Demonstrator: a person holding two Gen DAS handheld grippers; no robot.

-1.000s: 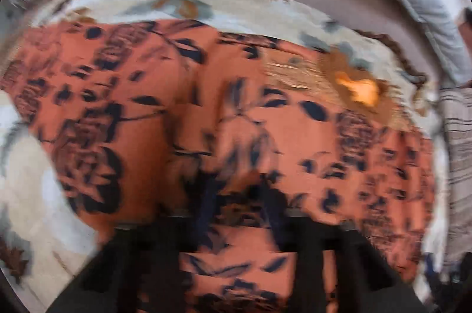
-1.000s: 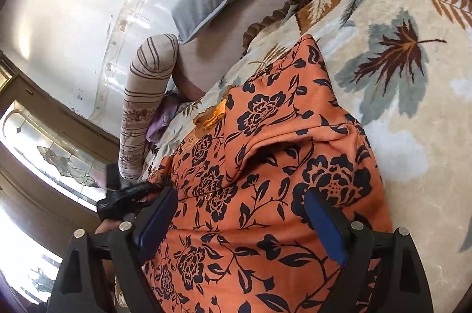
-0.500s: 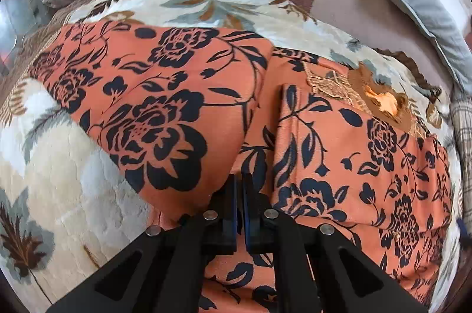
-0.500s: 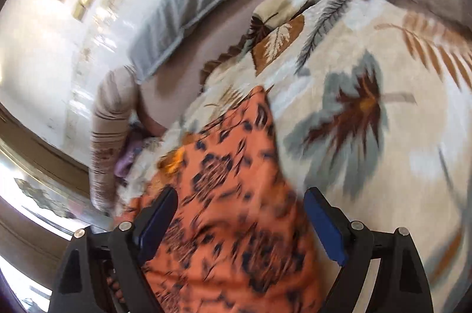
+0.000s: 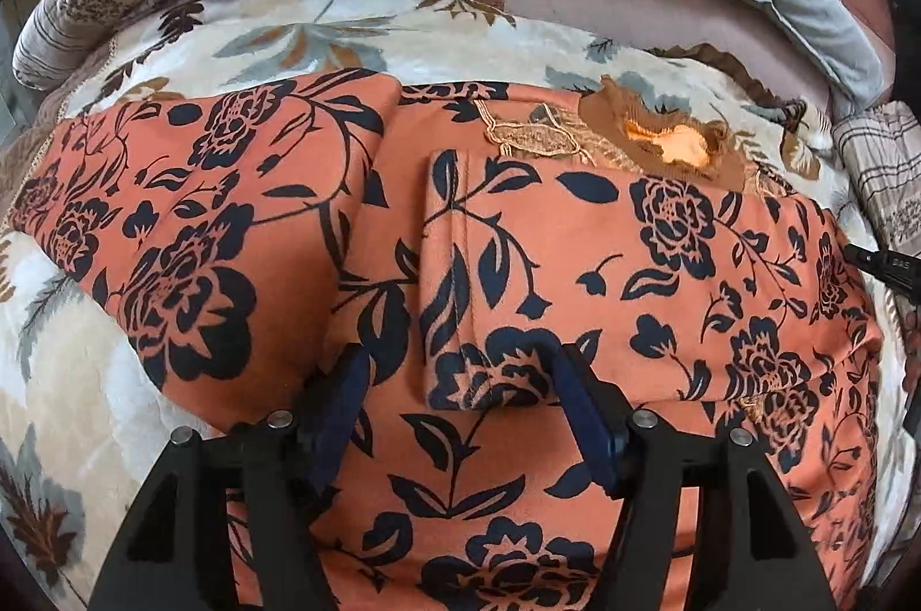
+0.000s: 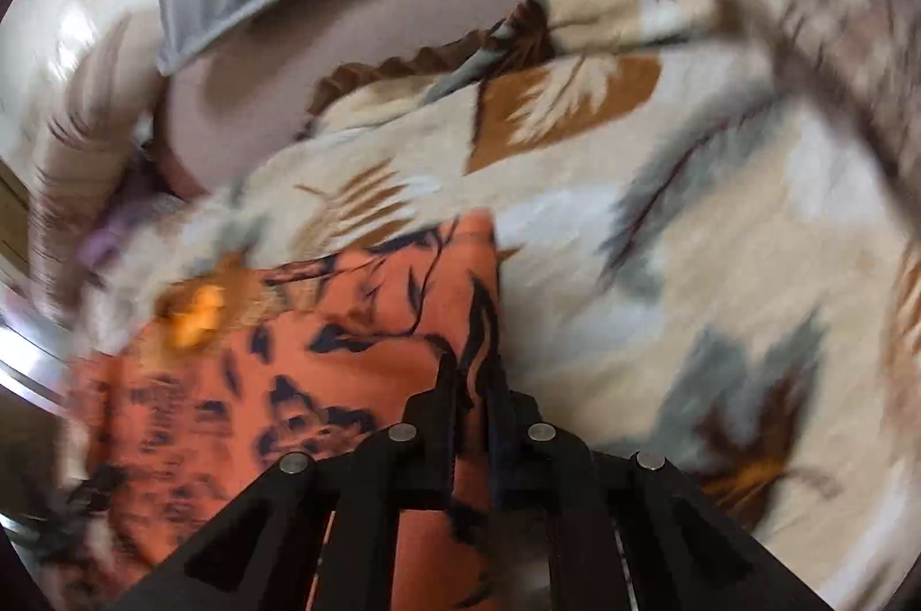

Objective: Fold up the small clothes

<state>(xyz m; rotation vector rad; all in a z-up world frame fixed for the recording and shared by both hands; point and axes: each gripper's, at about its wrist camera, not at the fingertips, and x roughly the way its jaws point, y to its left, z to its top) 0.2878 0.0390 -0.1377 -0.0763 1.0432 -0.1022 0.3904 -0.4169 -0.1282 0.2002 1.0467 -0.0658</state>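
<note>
A: Left wrist view?
B: My left gripper [image 5: 457,401], pinched shut half a second ago, now gapes wide over the orange floral garment [image 5: 575,266] spread on the bed's leaf-print blanket [image 5: 75,381]; pillows beyond.
A: Right wrist view?
B: Blurred. My right gripper [image 6: 472,381], wide before, now clamps the garment's [image 6: 345,352] edge.

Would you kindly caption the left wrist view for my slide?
Open left gripper hovering over an orange floral garment, partly folded, on a leaf-print blanket.
</note>
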